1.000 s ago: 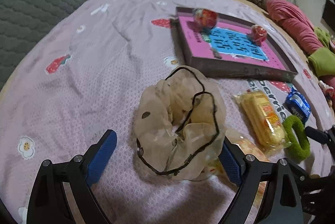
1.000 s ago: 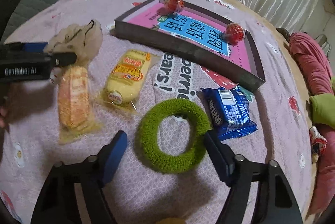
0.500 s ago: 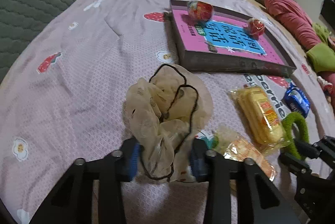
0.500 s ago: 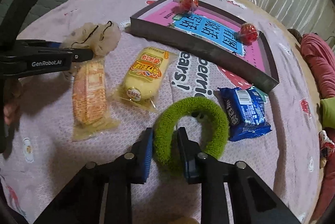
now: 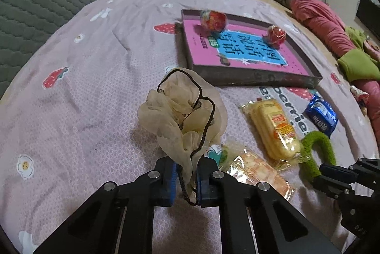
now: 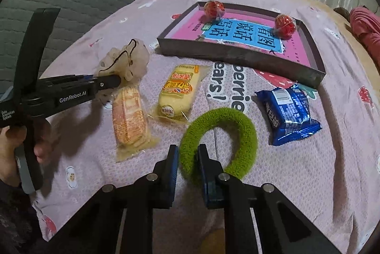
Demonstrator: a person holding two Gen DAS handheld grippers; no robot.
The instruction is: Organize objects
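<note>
A beige sheer scrunchie [image 5: 180,116] with a black cord edge stands bunched up from the bedspread. My left gripper [image 5: 186,166] is closing on its lower folds, and the blue pads press the fabric. A fuzzy green scrunchie [image 6: 237,125] lies nearer the front. My right gripper [image 6: 188,154] is closing on the ring's left side, pads squeezing it. In the right wrist view the left gripper [image 6: 114,82] comes in from the left with the beige scrunchie [image 6: 128,59] at its tip. The left wrist view shows the green scrunchie [image 5: 318,147] tilted up.
A dark shallow tray [image 6: 237,57] with a pink and blue sheet holds two red wrapped balls [image 6: 213,8] [image 6: 285,26]. A yellow snack pack [image 6: 177,92], an orange cracker pack [image 6: 129,116] and a blue packet [image 6: 288,114] lie on the bed. A person's hand [image 6: 21,140] holds the left gripper.
Both grippers went from wide open to closed: the left on the beige scrunchie, the right on the green one. The green ring's gripped side has lifted slightly.
</note>
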